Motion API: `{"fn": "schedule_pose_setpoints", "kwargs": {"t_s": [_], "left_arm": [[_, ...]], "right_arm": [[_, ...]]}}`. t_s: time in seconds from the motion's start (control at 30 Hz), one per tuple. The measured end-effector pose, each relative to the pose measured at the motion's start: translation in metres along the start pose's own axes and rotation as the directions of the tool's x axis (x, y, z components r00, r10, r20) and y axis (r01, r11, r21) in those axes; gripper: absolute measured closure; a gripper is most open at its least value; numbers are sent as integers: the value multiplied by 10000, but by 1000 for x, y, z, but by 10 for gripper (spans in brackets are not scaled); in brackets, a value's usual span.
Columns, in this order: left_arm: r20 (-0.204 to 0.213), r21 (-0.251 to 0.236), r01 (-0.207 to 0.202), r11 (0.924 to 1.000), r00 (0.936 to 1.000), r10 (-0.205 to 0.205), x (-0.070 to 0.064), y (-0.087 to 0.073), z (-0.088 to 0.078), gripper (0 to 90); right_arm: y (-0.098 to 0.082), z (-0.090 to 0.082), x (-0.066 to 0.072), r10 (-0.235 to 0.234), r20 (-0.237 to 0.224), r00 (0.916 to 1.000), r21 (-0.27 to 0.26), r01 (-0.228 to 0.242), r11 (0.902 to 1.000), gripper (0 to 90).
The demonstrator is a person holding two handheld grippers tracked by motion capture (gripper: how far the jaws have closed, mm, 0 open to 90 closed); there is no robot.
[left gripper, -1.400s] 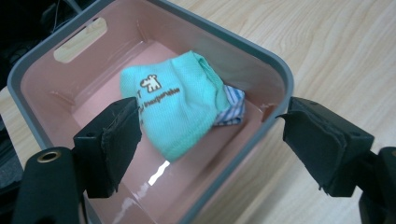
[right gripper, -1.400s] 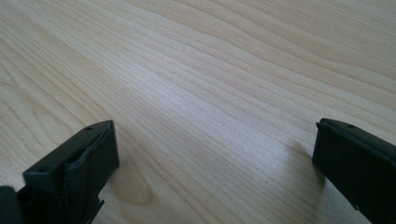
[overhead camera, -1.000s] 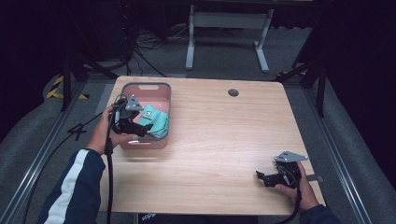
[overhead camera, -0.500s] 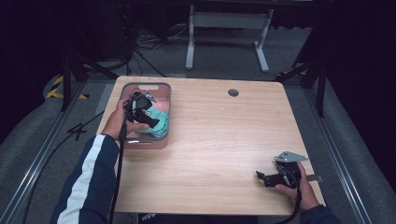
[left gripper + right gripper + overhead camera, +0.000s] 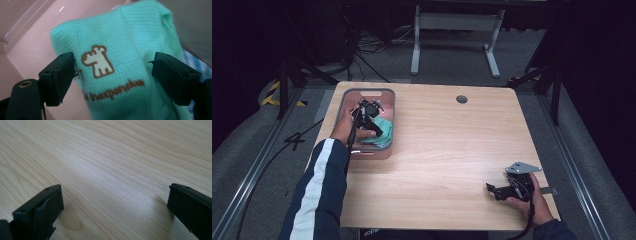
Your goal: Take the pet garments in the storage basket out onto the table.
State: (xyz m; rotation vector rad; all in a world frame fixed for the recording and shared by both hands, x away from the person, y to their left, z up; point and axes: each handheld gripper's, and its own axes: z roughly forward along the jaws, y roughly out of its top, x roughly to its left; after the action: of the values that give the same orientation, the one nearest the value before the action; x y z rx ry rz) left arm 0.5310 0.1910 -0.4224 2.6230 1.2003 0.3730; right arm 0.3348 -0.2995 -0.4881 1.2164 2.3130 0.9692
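Dark floor and metal stands surround the pale wooden tabletop (image 5: 447,150), where we see a pink bin (image 5: 346,102) near the far left corner and a small round hole (image 5: 462,99) toward the far edge.

Our left tongs (image 5: 371,116) reach down into the bin, held by the left hand (image 5: 348,127), whose dark sleeve (image 5: 314,195) carries a white stripe. In the high view a teal cloth (image 5: 382,134) lies in the bin just beside and under these tongs. In the left gripper view the tongs (image 5: 113,75) stand wide apart with the cloth (image 5: 125,45) between the two jaws: the left jaw sits at the cloth's edge, seemingly touching it, while the right jaw stands just beside the other side. The cloth shows a white dog figure outlined in brown and a line of brown lettering under it, too blurred to read. Pink bin wall (image 5: 27,37) shows behind it. The jaws grip nothing.

Our right tongs (image 5: 493,190) lie low near the near right corner of the tabletop, well apart from the bin, held by the right hand (image 5: 529,200). In the right gripper view they (image 5: 115,202) stand wide open over bare wood (image 5: 112,157), holding nothing.
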Motion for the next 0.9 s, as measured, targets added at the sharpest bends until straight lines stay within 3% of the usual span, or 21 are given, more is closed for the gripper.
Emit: {"fn": "schedule_pose_setpoints", "kwargs": {"t_s": [0.17, 0.37, 0.43, 0.47, 0.6, 0.67, 0.73, 0.83, 0.9], "left_arm": [[153, 386, 127, 9992, 9998, -133, 1, 4, 12, 154], [133, 775, 795, 9938, 9966, -808, 5, 6, 19, 133], [198, 917, 1186, 9887, 9925, -1209, 6, 6, 21, 124], [249, 901, 1173, 9890, 9925, -1200, 8, 5, 21, 128], [806, 762, 1456, 9864, 9852, -1516, 10, 1, 19, 220], [1045, 671, 1471, 9868, 9826, -1536, 12, -1, 18, 326], [1053, 700, 1427, 9873, 9831, -1496, 12, -2, 16, 426], [1068, 974, 882, 9913, 9894, -985, 12, -1, 13, 551], [1104, 1021, 829, 9913, 9894, -941, 11, 0, 13, 595]], "right_arm": [[0, 0, 0, 20, 2, 10000, 19, -20, 10000, 6], [0, 0, 0, 17, 2, 10000, 19, -17, 10000, 6], [0, 0, 0, 9, 7, 10000, 23, -9, 10000, 6], [0, 0, 0, 15, 6, 10000, 20, -15, 10000, 6], [0, 0, 0, 15, 6, 10000, 20, -15, 10000, 6], [0, 0, 0, 21, -1, 10000, 20, -21, 10000, 6], [1, 0, 0, -15, -13, 10000, 11, 16, 10000, 6], [1, 1, 0, -59, -16, 10000, 13, 59, 10000, 6], [1, 1, 0, -60, -16, 10000, 13, 60, 10000, 6]]}}
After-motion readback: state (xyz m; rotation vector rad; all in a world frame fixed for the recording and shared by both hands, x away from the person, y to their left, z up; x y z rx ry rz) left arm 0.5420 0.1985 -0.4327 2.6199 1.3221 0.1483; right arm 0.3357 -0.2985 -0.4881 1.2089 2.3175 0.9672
